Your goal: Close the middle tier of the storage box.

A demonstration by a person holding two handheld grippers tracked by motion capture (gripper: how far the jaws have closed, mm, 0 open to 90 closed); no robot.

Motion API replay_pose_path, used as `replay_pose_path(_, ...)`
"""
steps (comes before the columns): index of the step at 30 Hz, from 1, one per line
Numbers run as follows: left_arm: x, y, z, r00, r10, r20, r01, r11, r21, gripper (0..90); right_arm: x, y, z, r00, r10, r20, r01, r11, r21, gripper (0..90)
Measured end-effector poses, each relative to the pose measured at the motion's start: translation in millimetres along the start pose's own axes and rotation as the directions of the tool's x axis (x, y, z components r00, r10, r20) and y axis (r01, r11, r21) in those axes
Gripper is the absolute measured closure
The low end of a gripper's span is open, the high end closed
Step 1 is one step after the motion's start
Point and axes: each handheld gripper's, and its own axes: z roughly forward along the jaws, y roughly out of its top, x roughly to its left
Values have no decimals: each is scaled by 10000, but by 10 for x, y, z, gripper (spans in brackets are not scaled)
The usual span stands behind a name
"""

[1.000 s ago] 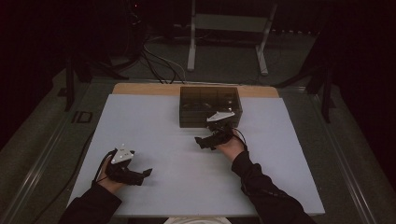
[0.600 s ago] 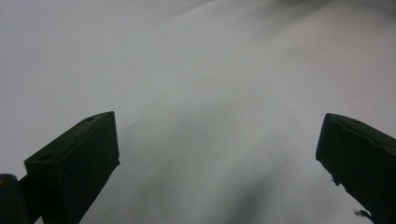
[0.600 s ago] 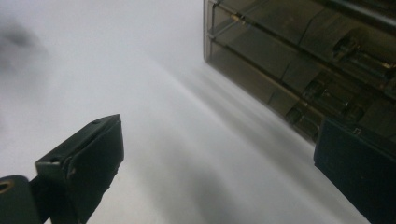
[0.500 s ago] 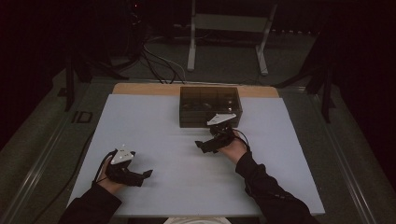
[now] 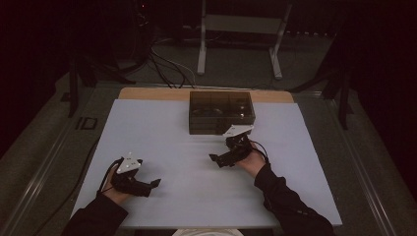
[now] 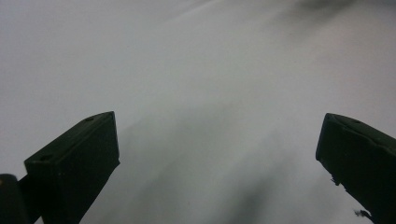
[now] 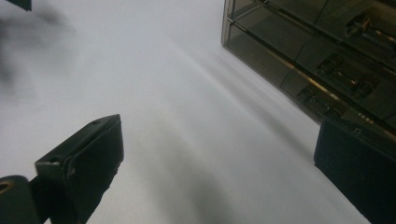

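Smoky plastic box (image 5: 222, 112) sits near the empty, spread right gripper (image 5: 216, 159).

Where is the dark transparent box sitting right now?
In the high view the dark transparent box sits at the far middle of the white table, just beyond the right gripper, whose jaws stand open.
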Motion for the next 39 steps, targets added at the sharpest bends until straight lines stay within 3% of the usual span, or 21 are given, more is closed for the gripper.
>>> replay_pose_path(13, -22, -1, -7, 9999, 111, 131, -110, 9999, -65, 10, -26, -284, -122, 9999, -119, -120, 118, 9999, -73, 16)
replay_pose_path(20, -34, -1, -4, 9996, 190, 184, -190, 9998, -40, 10, -84, -476, -258, 9999, 114, -127, -117, 9998, -179, 16)
replay_pose_path(33, -34, -8, -19, 9996, 213, 202, -212, 9998, -37, 10, -205, -751, -541, 9979, 264, 597, -239, 9988, -419, 17)
replay_pose_path(39, -36, -14, -23, 9995, 198, 226, -196, 9998, -77, 10, -253, -866, -693, 9948, 577, 836, -518, 9961, -710, 17)
